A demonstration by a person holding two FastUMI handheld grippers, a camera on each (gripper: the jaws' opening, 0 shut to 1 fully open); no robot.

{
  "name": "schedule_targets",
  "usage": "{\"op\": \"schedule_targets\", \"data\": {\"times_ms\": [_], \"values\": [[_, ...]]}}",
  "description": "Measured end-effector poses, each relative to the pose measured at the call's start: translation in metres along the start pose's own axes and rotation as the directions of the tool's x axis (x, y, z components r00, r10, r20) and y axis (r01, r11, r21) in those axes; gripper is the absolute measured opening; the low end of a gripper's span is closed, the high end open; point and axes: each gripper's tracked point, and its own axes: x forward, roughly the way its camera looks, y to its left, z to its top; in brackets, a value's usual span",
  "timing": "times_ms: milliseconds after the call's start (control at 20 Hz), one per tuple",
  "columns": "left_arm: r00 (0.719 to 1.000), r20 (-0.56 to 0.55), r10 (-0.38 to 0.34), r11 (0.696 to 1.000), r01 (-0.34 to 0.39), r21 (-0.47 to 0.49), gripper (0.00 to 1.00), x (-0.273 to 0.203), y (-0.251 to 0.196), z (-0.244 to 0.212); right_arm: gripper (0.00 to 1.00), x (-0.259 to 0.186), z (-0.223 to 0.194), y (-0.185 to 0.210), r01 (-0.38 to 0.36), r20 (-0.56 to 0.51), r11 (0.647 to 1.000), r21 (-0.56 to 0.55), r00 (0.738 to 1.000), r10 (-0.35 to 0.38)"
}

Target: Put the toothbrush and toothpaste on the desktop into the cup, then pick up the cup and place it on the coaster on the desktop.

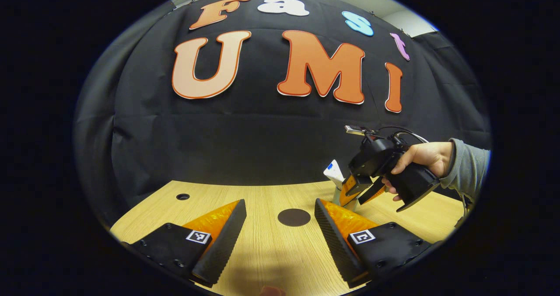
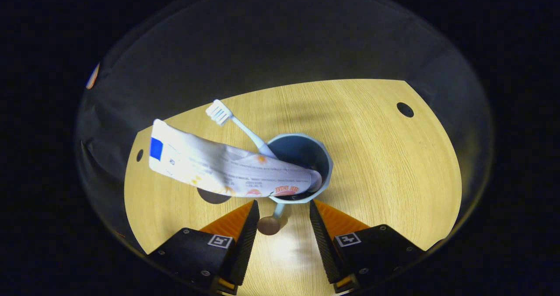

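Toothpaste [image 2: 227,167], toothbrush [image 2: 236,123] in cup [image 2: 321,156]

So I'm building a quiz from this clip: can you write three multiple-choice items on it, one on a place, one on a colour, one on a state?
1. Where is the toothpaste tube?
A. flat on the desk
B. in the cup
C. on the coaster

2. The cup is:
A. red
B. blue
C. yellow

3. The right gripper fingers are:
A. open, either side of the cup handle
B. shut on the toothbrush
C. shut on the coaster

B: its cap end sits inside the cup, beside the toothbrush.
B: its rim and inside look blue.
A: a gap shows, handle between.
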Motion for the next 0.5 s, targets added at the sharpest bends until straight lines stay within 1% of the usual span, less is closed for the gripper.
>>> {"op": "schedule_targets", "data": {"times_ms": [100, 200, 250, 300, 350, 400, 450, 500], "values": [[1.0, -0.006, -0.001, 1.0, 0.001, -0.006, 0.99, -0.001, 0.001, -0.005, 0.67, 0.007, 0.003, -0.004, 0.031, 0.001, 0.999, -0.008, 1.0, -0.031], [1.0, -0.01, 0.0, 1.0, 0.0, -0.009, 0.99, -0.003, 0.003, -0.006, 0.61, 0.014, 0.005, -0.01, 0.063, 0.006, 0.998, -0.018, 0.998, -0.063], [1.0, -0.011, -0.001, 1.0, 0.001, -0.01, 0.99, -0.003, 0.003, -0.008, 0.5, 0.013, 0.005, -0.012, 0.067, 0.0, 0.998, -0.02, 0.998, -0.067], [1.0, -0.012, -0.001, 1.0, 0.001, -0.011, 0.99, -0.004, 0.003, -0.009, 0.55, 0.013, 0.005, -0.012, 0.067, -0.004, 0.998, -0.018, 0.998, -0.067], [1.0, -0.016, -0.001, 1.0, 0.001, -0.011, 0.99, -0.006, 0.003, -0.011, 0.41, 0.014, 0.003, -0.014, 0.074, -0.013, 0.997, -0.018, 0.997, -0.074], [1.0, -0.02, -0.001, 1.0, 0.0, -0.01, 0.99, -0.007, 0.003, -0.012, 0.34, 0.015, 0.005, -0.014, 0.079, -0.008, 0.997, -0.02, 0.997, -0.079], [1.0, -0.023, 0.0, 1.0, 0.0, -0.008, 0.99, -0.008, 0.003, -0.014, 0.28, 0.017, 0.006, -0.013, 0.081, 0.006, 0.996, -0.03, 0.997, -0.08], [1.0, -0.023, -0.001, 1.0, 0.0, -0.007, 0.99, -0.009, 0.002, -0.015, 0.27, 0.016, 0.006, -0.013, 0.079, 0.008, 0.996, -0.033, 0.997, -0.079]]}}
